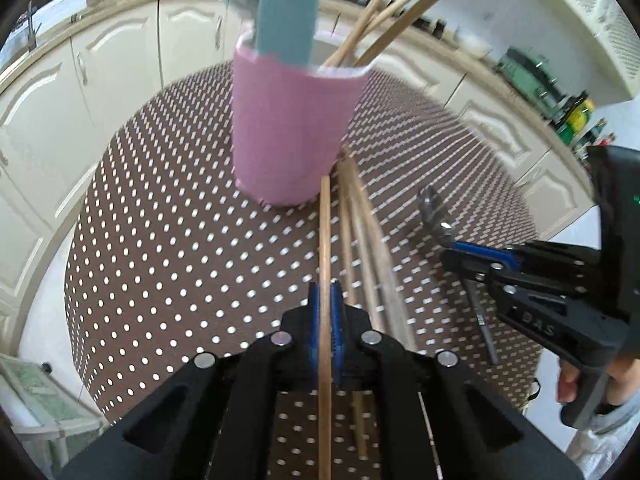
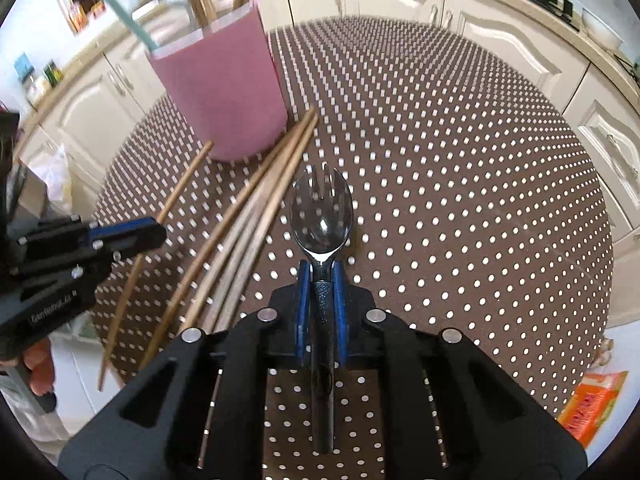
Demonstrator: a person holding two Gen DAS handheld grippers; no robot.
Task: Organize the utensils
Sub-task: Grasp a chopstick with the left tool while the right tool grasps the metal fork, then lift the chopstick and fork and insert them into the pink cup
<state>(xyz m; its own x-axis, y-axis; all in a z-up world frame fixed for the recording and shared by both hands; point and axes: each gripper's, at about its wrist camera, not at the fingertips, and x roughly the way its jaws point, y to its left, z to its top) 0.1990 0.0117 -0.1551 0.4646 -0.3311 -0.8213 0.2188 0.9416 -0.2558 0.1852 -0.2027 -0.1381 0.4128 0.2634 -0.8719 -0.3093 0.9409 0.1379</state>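
1. Tablecloth point(image 1: 160, 248), brown with white dots, covers the round table in both views; cream cabinets point(image 1: 112, 64) curve behind it. Only the right wrist view shows an orange box point(image 2: 596, 404) off the table's edge at lower right.
2. Pink cup point(image 1: 288, 128) stands upright on the cloth. The left wrist view shows it holding a broad teal handle point(image 1: 288, 8) and several wooden sticks point(image 1: 384, 12) that lean out to the right.
3. The left gripper point(image 1: 325, 304) is clenched on one wooden chopstick point(image 1: 325, 232), which runs between its blue pads toward the cup's base. From the right wrist view the same chopstick crosses that gripper's tip, one end near the cup.
4. The right gripper point(image 2: 320, 280) grasps a dark spork point(image 2: 322, 208) by its handle; the bowl with short tines juts beyond the fingertips above the cloth. The left wrist view shows this gripper from the side, with a hand point(image 1: 576, 380) on its grip.
5. Loose chopsticks point(image 2: 256, 208) lie together on the cloth, between the two grippers, their far ends just beside the cup's base. They are blurred in the left wrist view, so their number cannot be told there.
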